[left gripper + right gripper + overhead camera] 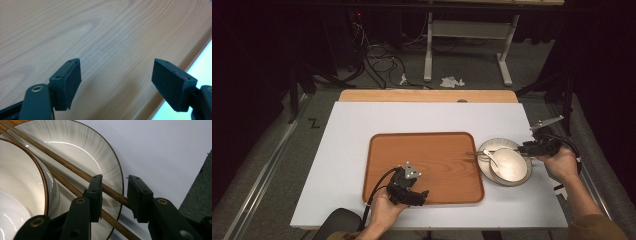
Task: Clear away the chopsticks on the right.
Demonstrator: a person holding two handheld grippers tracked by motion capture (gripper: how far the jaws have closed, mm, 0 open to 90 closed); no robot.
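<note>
A wooden tray lies in the middle of the white table. My left gripper hovers over its front edge, open wide, with only bare tray wood between the jaws. To the tray's right, a pale plate holds a white bowl, a white spoon and two brown chopsticks. My right gripper is at the plate's right rim. Its jaws stand a narrow gap apart over the plate's edge, and one chopstick crosses that gap; the other passes under the left jaw beside the bowl.
The white table top has bare room left of the tray and behind it. A wooden strip runs along the far edge. Beyond are grey floor, cables and a table frame. A dark round object sits at the table's front edge.
</note>
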